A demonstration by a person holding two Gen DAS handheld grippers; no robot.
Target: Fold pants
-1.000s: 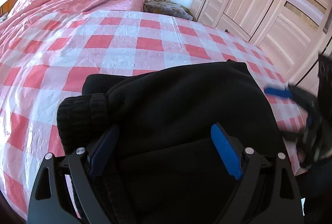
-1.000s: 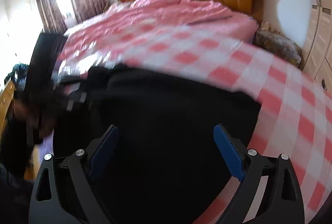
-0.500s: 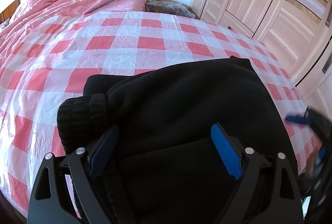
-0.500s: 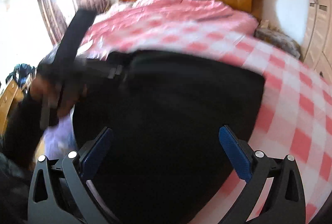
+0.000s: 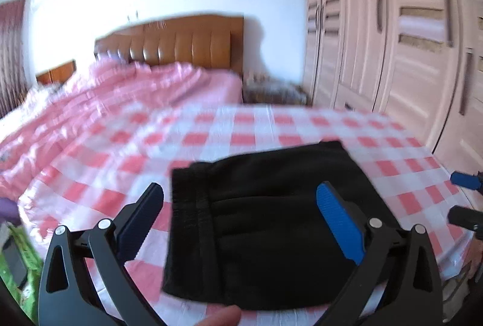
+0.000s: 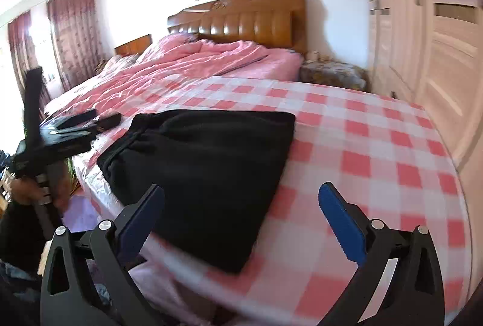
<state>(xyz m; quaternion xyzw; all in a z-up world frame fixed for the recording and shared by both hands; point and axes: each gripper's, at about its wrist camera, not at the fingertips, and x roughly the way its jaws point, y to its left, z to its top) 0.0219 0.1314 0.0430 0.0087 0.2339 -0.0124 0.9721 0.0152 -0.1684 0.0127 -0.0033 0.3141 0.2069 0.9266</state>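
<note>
While opening, left gripper (image 5: 238,223) jaws released above folded pants (image 5: 271,223) on bed (image 5: 241,127); right gripper (image 6: 241,223) jaws released too.

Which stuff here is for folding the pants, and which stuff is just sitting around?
For the job:
- folded black fleece pants
- left gripper, jaws opening, nothing between them
- right gripper, open and empty
- pink-and-white checked sheet under the pants

Just lying about:
- crumpled pink quilt
- brown padded headboard
- pale wooden wardrobe
- dark red curtains
</note>
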